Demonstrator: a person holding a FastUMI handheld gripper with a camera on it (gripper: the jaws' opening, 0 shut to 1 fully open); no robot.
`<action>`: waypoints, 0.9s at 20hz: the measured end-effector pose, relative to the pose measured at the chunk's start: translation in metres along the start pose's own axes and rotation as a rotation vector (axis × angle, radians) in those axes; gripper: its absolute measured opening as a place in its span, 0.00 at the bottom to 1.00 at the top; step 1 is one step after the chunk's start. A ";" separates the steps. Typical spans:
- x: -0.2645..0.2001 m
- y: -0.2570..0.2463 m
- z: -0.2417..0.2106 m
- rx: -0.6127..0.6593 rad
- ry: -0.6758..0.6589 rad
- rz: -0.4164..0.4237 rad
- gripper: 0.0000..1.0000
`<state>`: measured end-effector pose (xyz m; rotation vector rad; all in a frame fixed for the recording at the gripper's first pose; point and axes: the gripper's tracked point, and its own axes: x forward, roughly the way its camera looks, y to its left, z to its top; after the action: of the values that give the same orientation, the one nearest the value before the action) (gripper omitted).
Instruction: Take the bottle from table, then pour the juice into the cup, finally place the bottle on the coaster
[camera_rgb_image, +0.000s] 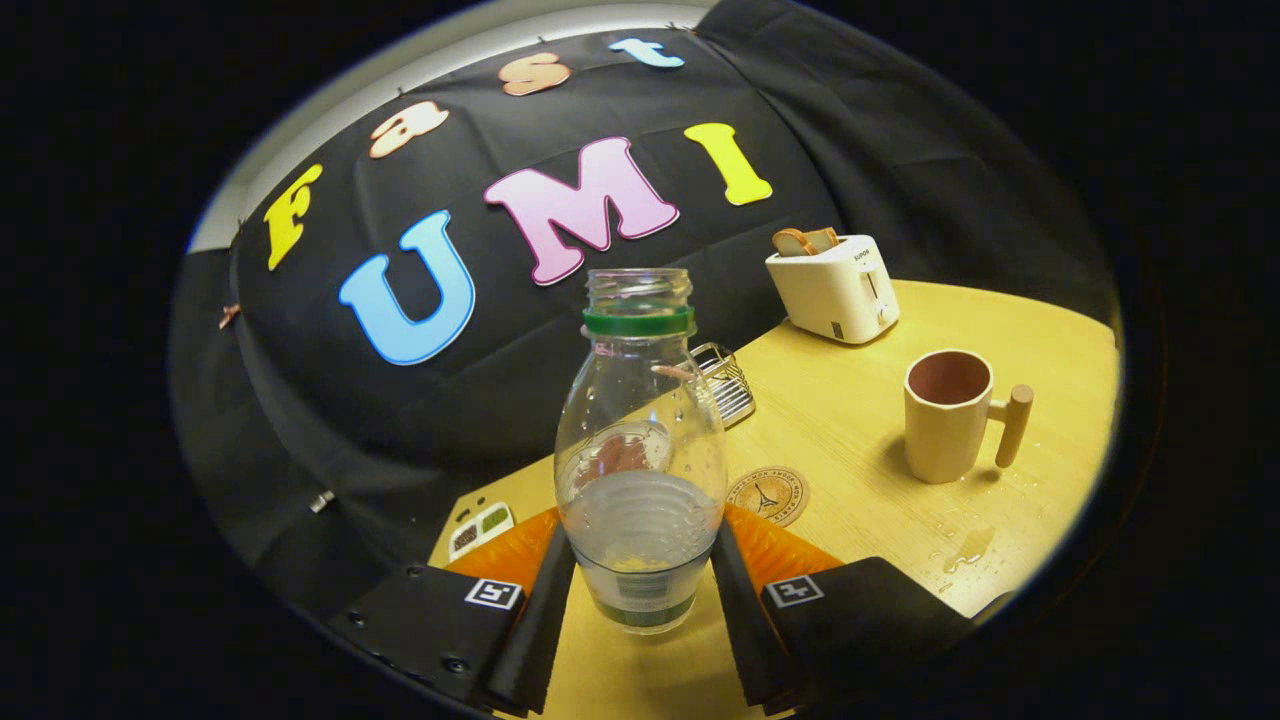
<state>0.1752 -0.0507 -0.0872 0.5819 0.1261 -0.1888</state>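
Observation:
A clear, uncapped bottle (640, 450) with a green neck ring stands between my fingers, tilted slightly, its lower part holding clear liquid. My gripper (640, 600) is shut on the bottle, one finger pressing each side of its lower body. The bottle looks lifted off the wooden table (860, 440). Just beyond the right finger lies a round cork coaster (768, 495) with a tower drawing. Farther right stands a beige cup (948, 415) with a wooden handle, upright, its dark inside showing no liquid I can make out.
A white toaster (835, 287) holding bread slices stands at the back of the table. A small wire rack (725, 385) sits behind the bottle. Water drops (965, 550) lie on the table near the cup. A small tray (480, 528) lies beyond the left finger.

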 end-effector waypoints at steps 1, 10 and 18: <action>0.000 -0.002 0.005 0.038 0.003 0.004 0.73; 0.013 -0.035 0.032 0.374 0.066 0.006 0.73; 0.029 -0.078 0.038 0.593 0.129 -0.016 0.73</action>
<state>0.1894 -0.1399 -0.1018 1.1851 0.2014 -0.2042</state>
